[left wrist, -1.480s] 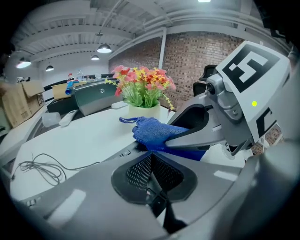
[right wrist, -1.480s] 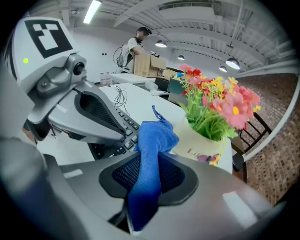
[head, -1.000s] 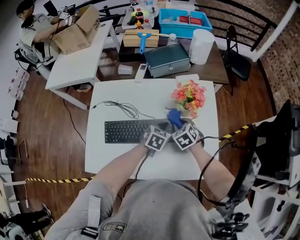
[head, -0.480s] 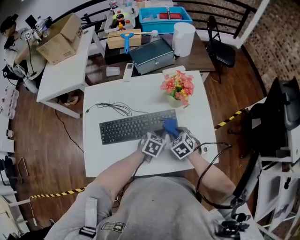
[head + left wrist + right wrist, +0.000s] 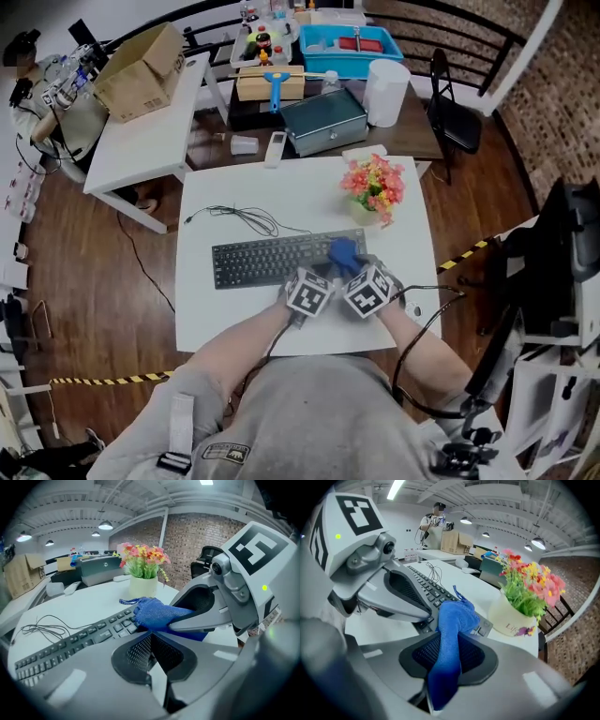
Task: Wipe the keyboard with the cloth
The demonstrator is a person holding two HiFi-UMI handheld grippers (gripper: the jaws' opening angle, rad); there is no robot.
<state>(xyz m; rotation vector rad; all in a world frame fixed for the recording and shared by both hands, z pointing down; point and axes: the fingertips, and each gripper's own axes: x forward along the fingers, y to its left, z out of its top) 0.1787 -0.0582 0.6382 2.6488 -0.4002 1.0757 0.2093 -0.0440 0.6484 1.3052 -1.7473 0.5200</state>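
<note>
The blue cloth [image 5: 343, 253] sits bunched on the right end of the black keyboard [image 5: 267, 261], a little right of centre in the head view. The right hand-held gripper [image 5: 449, 654] is clamped on it. In the right gripper view a fold of the cloth [image 5: 452, 630] runs down between the two mesh pads, and the rest spills forward onto the keys [image 5: 429, 588].

The left hand-held gripper [image 5: 151, 635] is just to the left of the right one, at the keyboard's near edge. Its jaws are closed tip to tip with nothing between them. Whether it touches the keyboard cannot be told. In the left gripper view the cloth [image 5: 157, 613] lies just above its tips, under a jaw of the right hand-held gripper [image 5: 220, 606].

The keyboard lies lengthwise across the white tabletop [image 5: 234, 314]. Its thin black cable [image 5: 246, 218] is looped above it and to the left. A pot of pink and orange flowers [image 5: 375, 187] stands just above the keyboard's right end.

Beyond the tabletop's far edge, toward the top of the frame, a darker table carries a grey metal box [image 5: 323, 119], a white roll [image 5: 386, 92] and a blue tray [image 5: 361, 52]. An open cardboard box [image 5: 141, 70] sits on another white table at the upper left.
</note>
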